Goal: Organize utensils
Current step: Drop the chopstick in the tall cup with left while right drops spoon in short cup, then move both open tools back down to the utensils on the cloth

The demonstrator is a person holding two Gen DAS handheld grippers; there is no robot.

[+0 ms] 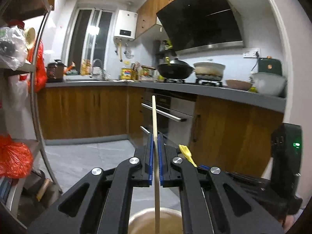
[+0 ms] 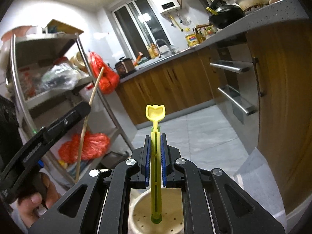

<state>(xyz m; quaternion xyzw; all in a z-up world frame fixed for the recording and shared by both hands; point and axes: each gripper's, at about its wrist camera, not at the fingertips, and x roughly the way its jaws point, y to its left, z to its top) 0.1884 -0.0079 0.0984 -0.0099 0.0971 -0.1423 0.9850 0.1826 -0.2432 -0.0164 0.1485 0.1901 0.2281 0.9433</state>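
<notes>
My left gripper (image 1: 155,136) is shut on a pale wooden chopstick (image 1: 154,117) that stands upright, its lower end reaching down toward a beige round utensil holder (image 1: 144,222) below. My right gripper (image 2: 155,136) is shut on a yellow plastic spoon (image 2: 155,113), bowl end up, its handle end down inside the same holder (image 2: 140,212), which has small drain holes in its bottom. The left gripper (image 2: 85,107) and chopstick (image 2: 93,91) also show in the right wrist view, at left. The yellow spoon (image 1: 186,152) and right gripper show in the left wrist view, at right.
A metal shelf rack (image 2: 81,48) with red bags (image 2: 103,78) stands at the left. Wooden cabinets (image 1: 81,113), an oven (image 1: 167,115) and a grey counter (image 1: 214,92) with a wok (image 1: 175,70) and pots run along the back and right. Pale tiled floor (image 2: 185,132) lies below.
</notes>
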